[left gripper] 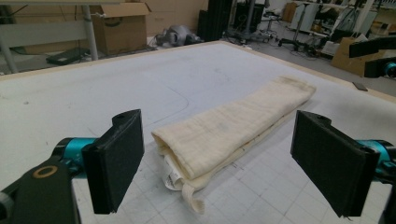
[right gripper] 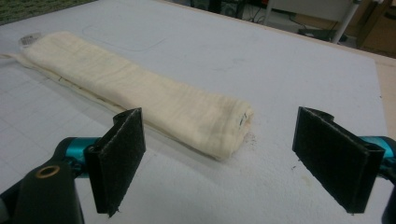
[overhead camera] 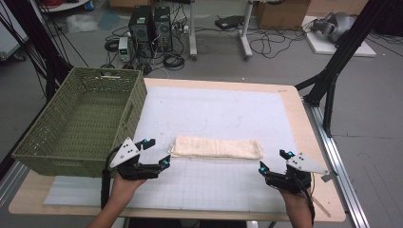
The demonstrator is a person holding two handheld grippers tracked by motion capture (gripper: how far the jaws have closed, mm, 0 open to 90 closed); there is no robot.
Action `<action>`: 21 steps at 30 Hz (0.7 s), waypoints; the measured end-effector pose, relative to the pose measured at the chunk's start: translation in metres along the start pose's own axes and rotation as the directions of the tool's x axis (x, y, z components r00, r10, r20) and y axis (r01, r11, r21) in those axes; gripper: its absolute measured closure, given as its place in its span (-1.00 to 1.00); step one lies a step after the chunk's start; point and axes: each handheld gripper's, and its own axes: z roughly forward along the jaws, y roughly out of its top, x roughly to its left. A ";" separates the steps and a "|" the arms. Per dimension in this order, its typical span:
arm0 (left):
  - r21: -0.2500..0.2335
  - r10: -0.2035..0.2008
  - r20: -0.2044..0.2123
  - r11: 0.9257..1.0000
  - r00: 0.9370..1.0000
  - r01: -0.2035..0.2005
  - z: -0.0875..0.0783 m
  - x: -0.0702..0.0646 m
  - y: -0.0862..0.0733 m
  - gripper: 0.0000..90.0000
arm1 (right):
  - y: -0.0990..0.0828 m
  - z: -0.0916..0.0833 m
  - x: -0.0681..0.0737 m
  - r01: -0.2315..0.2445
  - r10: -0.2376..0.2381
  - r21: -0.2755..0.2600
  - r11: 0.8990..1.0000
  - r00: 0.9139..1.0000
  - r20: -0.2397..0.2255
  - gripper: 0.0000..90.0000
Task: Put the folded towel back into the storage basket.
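You face a light wooden table [overhead camera: 311, 142] covered by a white gridded mat [overhead camera: 214, 114]. A folded cream cloth [overhead camera: 217, 147] lies across the mat's middle. A green woven basket [overhead camera: 81, 118] sits at the left edge.

open mat [overhead camera: 214, 114] is seen beyond and in front of the folded cloth [overhead camera: 217, 147], with room for passage on both long sides. the left is walled off by the green basket [overhead camera: 81, 123], which stands near the left gripper [overhead camera: 158, 152]. the cloth's ends are flanked by the left gripper and the right gripper [overhead camera: 273, 160], both held wide apart.
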 end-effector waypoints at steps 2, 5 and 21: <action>0.006 0.006 0.000 1.000 1.000 -0.006 0.001 -0.001 0.001 -0.60 | 0.000 0.000 0.000 0.000 0.000 0.001 1.000 1.000 -0.003 -0.65; 0.019 0.006 0.004 1.000 1.000 -0.006 0.002 -0.002 0.002 -0.60 | 0.000 0.001 0.000 0.001 -0.001 0.006 1.000 1.000 -0.003 -0.65; 0.050 -0.031 0.053 0.998 0.998 0.029 0.013 0.001 0.022 -0.61 | 0.000 0.001 0.000 -0.007 0.007 0.003 1.000 1.000 -0.012 -0.65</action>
